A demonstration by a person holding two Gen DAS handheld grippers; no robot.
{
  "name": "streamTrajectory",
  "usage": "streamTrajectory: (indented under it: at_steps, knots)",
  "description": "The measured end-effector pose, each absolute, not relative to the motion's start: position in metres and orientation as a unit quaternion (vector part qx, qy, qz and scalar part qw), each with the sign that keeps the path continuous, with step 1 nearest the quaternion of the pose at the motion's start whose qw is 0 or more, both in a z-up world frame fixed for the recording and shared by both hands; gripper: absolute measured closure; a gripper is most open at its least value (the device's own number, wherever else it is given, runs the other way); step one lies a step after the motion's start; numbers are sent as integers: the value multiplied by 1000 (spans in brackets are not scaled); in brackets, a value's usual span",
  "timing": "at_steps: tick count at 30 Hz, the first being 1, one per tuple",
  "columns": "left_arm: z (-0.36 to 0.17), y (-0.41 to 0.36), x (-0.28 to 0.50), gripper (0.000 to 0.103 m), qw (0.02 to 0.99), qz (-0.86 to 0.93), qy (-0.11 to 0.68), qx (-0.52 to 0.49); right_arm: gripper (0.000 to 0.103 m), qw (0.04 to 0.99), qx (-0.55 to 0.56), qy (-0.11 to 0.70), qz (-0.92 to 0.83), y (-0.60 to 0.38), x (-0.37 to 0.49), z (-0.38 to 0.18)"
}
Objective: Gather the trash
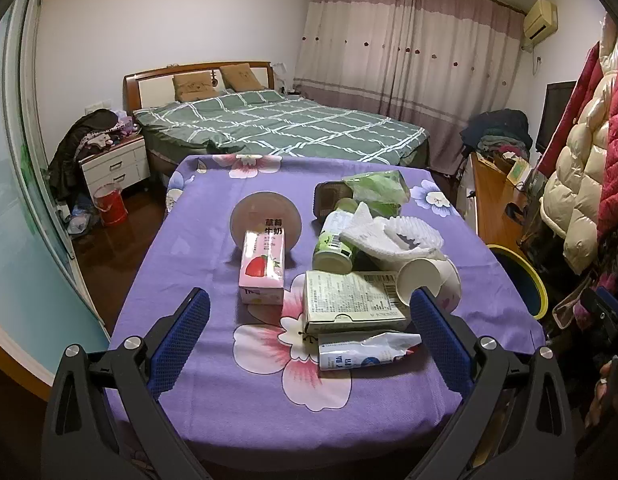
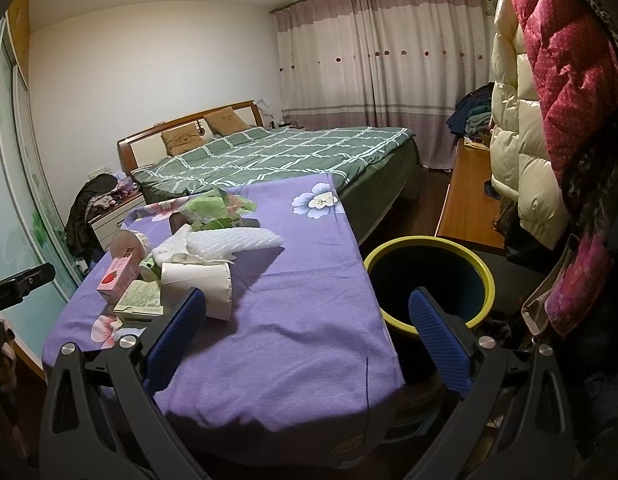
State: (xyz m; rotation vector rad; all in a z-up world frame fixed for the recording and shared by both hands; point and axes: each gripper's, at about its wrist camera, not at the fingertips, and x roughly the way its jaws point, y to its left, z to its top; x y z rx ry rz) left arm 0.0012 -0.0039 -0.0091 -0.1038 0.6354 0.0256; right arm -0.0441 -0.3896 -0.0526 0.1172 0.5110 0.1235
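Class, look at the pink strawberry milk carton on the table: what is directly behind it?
A round pinkish lid stands behind the carton. Its lower middle is hidden by the carton.

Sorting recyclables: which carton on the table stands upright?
The pink strawberry milk carton; the pale green flat cardboard box beside it lies flat.
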Motion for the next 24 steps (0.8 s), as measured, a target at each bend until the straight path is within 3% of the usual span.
streamTrajectory:
  at_steps: [24]
  knots:
    - [-8, -10, 6, 4, 948, 6, 315, -44, 6, 962, 64, 259, 58, -391, -40, -54]
